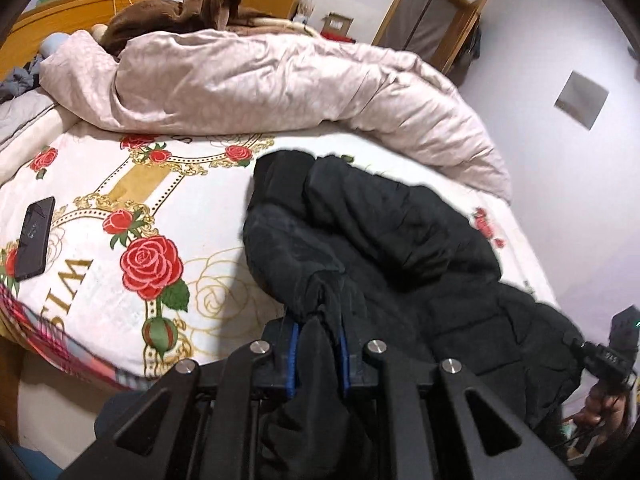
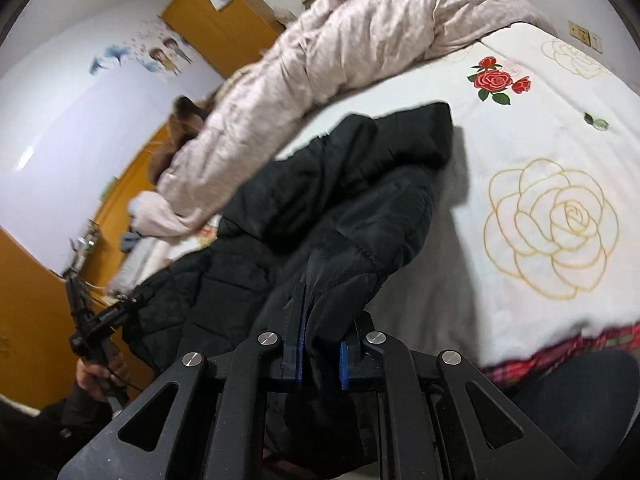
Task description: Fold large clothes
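Note:
A black quilted puffer jacket (image 1: 400, 236) lies bunched on the rose-print bed sheet (image 1: 132, 216), draped toward the bed's near edge. My left gripper (image 1: 318, 344) is shut on a fold of the jacket, the fabric pinched between its blue pads. My right gripper (image 2: 322, 340) is shut on another part of the jacket (image 2: 340, 192), near a stitched hem. The right gripper also shows at the lower right of the left wrist view (image 1: 616, 352), and the left gripper at the lower left of the right wrist view (image 2: 100, 320).
A crumpled pale pink duvet (image 1: 256, 80) lies across the far half of the bed, with a brown blanket (image 1: 192, 8) behind it. A black phone (image 1: 35, 238) lies on the sheet at the left. A plaid cloth (image 2: 560, 352) hangs at the bed's near edge.

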